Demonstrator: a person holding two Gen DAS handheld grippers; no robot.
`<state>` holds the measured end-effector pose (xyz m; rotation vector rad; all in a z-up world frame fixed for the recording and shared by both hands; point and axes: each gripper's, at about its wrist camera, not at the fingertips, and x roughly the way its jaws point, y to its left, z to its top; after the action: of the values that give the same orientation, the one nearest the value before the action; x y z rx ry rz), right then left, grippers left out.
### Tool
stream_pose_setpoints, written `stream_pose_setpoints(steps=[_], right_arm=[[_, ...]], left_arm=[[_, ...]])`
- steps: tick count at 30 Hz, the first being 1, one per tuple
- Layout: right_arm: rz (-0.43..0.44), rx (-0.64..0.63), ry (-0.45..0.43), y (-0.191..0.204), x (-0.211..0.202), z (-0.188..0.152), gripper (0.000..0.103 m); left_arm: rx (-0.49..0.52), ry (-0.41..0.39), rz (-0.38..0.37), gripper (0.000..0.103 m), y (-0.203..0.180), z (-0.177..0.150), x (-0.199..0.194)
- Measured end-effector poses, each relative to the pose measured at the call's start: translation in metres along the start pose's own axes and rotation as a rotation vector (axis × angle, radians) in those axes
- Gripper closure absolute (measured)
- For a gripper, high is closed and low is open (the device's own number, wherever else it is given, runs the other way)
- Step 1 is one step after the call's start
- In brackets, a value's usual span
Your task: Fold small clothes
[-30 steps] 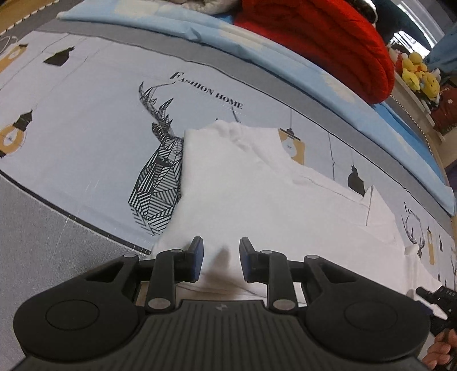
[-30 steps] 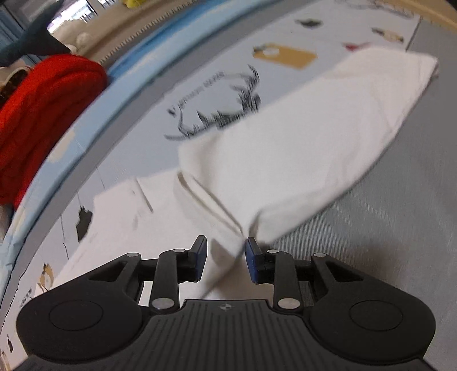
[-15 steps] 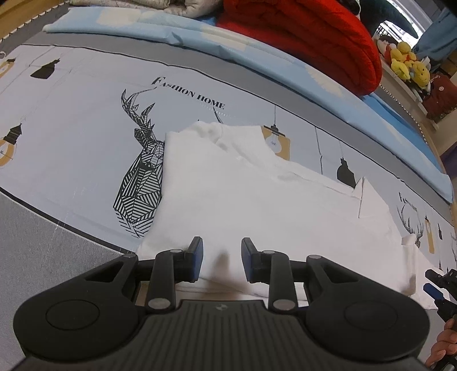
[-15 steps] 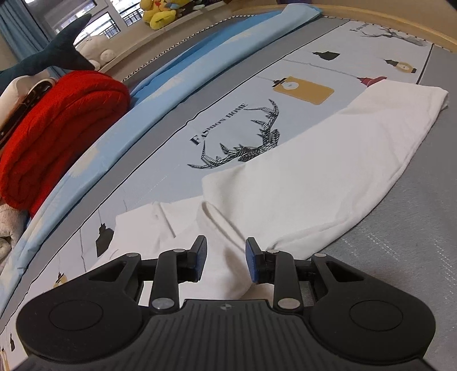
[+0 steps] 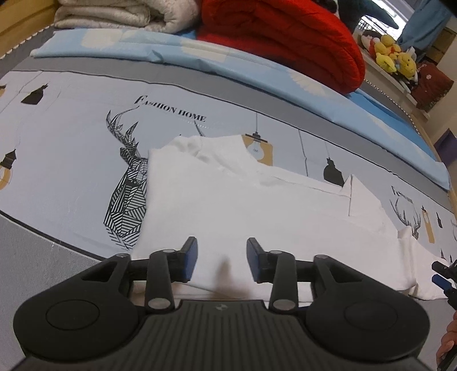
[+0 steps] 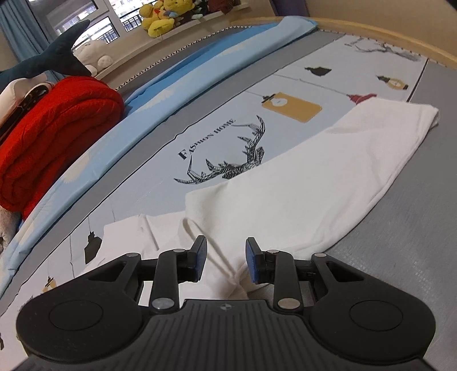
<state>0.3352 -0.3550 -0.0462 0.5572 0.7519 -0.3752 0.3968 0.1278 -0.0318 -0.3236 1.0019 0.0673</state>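
Observation:
A white garment [image 5: 257, 211] lies partly folded on the printed bed sheet [image 5: 71, 142]. In the left wrist view my left gripper [image 5: 222, 262] is open, its blue pads apart over the garment's near edge, holding nothing. In the right wrist view the same white garment [image 6: 300, 182] stretches away to the right, with a folded layer on top. My right gripper [image 6: 224, 261] is open above the near end of the garment, with cloth showing between the pads but not pinched. The right gripper's tip also shows at the left wrist view's right edge [image 5: 445, 276].
A red rolled quilt [image 5: 285, 37] and a cream blanket [image 5: 122, 14] lie at the bed's far side on a light blue cover [image 5: 200, 57]. Plush toys [image 6: 162, 17] sit on a ledge beyond. A grey band of sheet [image 6: 400, 228] lies at the near right.
Both grippers have let go of the garment and opened wider. Both have lifted and pulled back a little, and the folded layer now lies flat on the bed.

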Motion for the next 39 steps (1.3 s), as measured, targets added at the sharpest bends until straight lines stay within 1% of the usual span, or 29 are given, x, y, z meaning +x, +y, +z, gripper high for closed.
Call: stream_pose_setpoints(steps=[7,11,13,15,17,20,22,23,27,30,33,35,36,37,38,39], right_arm=[[0.010,-0.027,-0.051,-0.012,-0.008,0.008,0.072],[0.019,0.014,-0.093,-0.036,-0.013,0.021,0.072],[0.026,0.068,-0.113,-0.059,-0.017,0.034,0.072],[0.014,0.118,-0.140,-0.084,-0.022,0.048,0.072],[-0.022,0.169,-0.184,-0.112,-0.027,0.062,0.072],[-0.108,0.254,-0.230,-0.160,-0.029,0.078,0.072],[-0.140,0.309,-0.225,-0.189,-0.023,0.083,0.072],[-0.142,0.341,-0.217,-0.202,-0.019,0.085,0.072],[-0.119,0.456,-0.171,-0.243,0.004,0.086,0.072],[-0.124,0.497,-0.165,-0.256,0.021,0.085,0.072],[-0.112,0.538,-0.173,-0.268,0.040,0.083,0.072],[-0.095,0.517,-0.208,-0.269,0.046,0.083,0.072],[-0.102,0.496,-0.219,-0.268,0.048,0.085,0.072],[-0.111,0.482,-0.232,-0.267,0.049,0.086,0.073],[-0.118,0.477,-0.244,-0.267,0.050,0.087,0.077],[-0.132,0.471,-0.251,-0.265,0.051,0.088,0.099]], left_arm=[[0.023,0.002,-0.009,0.056,-0.009,-0.002,0.001],[0.029,0.004,-0.011,0.056,-0.010,-0.001,0.001],[0.031,0.002,-0.010,0.056,-0.011,-0.002,0.001],[0.033,0.006,-0.008,0.056,-0.012,-0.001,0.004],[0.031,0.012,-0.005,0.056,-0.015,-0.002,0.007],[0.046,0.015,-0.011,0.056,-0.021,-0.002,0.011],[0.058,0.015,-0.012,0.056,-0.024,-0.003,0.012],[0.062,0.016,-0.010,0.056,-0.025,-0.003,0.014],[0.062,0.022,-0.003,0.056,-0.026,-0.003,0.018],[0.063,0.025,-0.002,0.056,-0.026,-0.004,0.019],[0.067,0.029,-0.003,0.056,-0.025,-0.004,0.019],[0.064,0.031,-0.005,0.056,-0.023,-0.005,0.019],[0.061,0.032,-0.005,0.056,-0.022,-0.004,0.019],[0.057,0.032,-0.005,0.056,-0.020,-0.004,0.019],[0.052,0.031,-0.006,0.056,-0.019,-0.003,0.018],[0.047,0.029,-0.008,0.056,-0.017,-0.002,0.017]])
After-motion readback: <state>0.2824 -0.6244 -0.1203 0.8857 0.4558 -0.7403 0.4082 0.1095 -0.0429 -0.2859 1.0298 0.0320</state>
